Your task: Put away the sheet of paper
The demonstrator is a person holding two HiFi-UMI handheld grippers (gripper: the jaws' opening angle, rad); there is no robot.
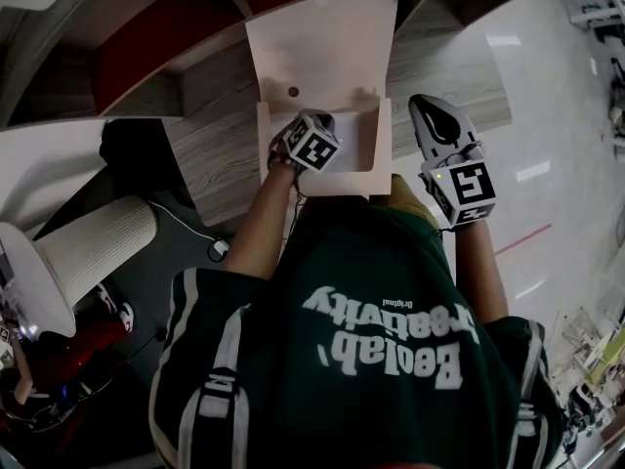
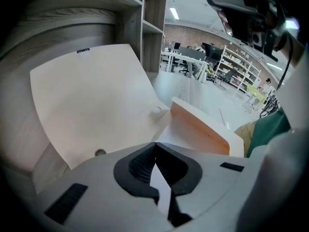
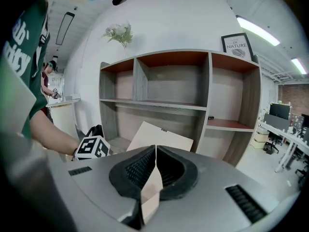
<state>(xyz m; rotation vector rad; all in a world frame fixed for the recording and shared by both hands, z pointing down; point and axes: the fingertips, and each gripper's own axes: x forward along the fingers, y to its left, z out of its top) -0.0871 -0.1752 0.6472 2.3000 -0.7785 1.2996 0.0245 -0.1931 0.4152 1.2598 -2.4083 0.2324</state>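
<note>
Left gripper (image 2: 155, 146) fingers clenched over white paper sheet (image 1: 354, 145) in open beige envelope (image 1: 322, 42) on grey wooden worktop (image 1: 220, 149); right gripper (image 3: 155, 149) fingers clenched, apart.

1. The left gripper (image 1: 312, 133) is held out ahead of the chest, marker cube facing up and nose tipped forward and down.
2. Its jaws are pressed together, and the ribbed black pads (image 2: 140, 163) meet at the tip.
3. The bare left forearm (image 1: 262, 225) runs straight out from the body to that gripper, elbow close to the torso.
4. The right gripper (image 1: 432, 117) sits off to the right, well apart from the left one and roughly level with it, pointing forward.
5. Its jaws are closed too, tip against tip.
6. The right forearm (image 1: 480, 262), also bare, stretches forward alongside the body.
</note>
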